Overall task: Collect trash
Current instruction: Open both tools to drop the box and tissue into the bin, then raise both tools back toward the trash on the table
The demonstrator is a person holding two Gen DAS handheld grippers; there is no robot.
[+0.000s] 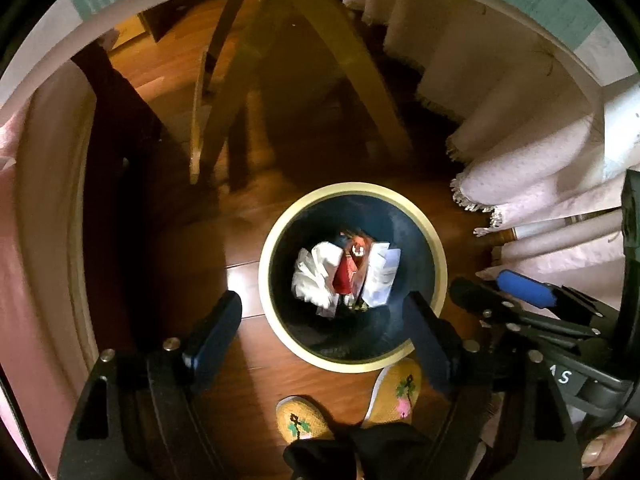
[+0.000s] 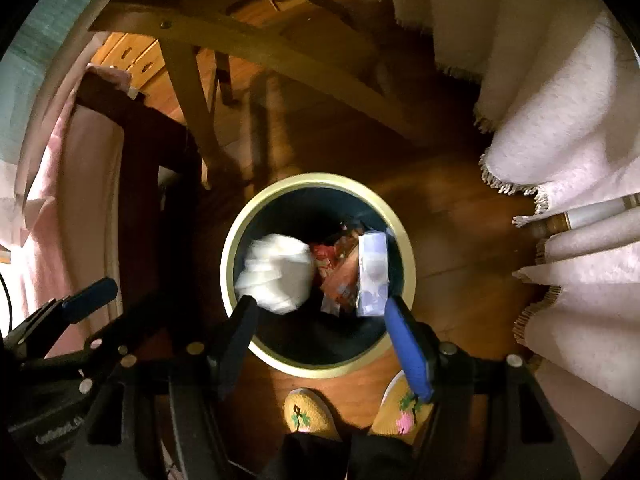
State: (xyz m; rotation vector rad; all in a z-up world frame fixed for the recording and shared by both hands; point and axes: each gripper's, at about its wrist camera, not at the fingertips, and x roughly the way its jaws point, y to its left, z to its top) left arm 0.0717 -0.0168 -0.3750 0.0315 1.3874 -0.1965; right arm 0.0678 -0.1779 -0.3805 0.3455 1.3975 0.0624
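A round bin with a cream rim (image 1: 352, 189) (image 2: 316, 178) stands on the wooden floor, straight below both grippers. Inside lie crumpled white paper (image 1: 316, 276), a red wrapper (image 1: 347, 274) and a pale box (image 1: 380, 276). In the right wrist view the white paper (image 2: 280, 272) is blurred, beside the wrapper (image 2: 336, 264) and the box (image 2: 374, 276). My left gripper (image 1: 324, 332) hangs open over the bin's near side, nothing between its fingers. My right gripper (image 2: 324, 336) is open too, and bare. Each gripper's blue pad (image 1: 524, 288) (image 2: 90, 300) shows in the other's view.
A person's yellow embroidered slippers (image 1: 304, 420) (image 2: 308, 412) stand just before the bin. Wooden table legs (image 1: 320, 60) cross behind it. A fringed pink cloth (image 1: 520, 168) (image 2: 560, 140) hangs at the right, and dark furniture (image 2: 152, 168) stands at the left.
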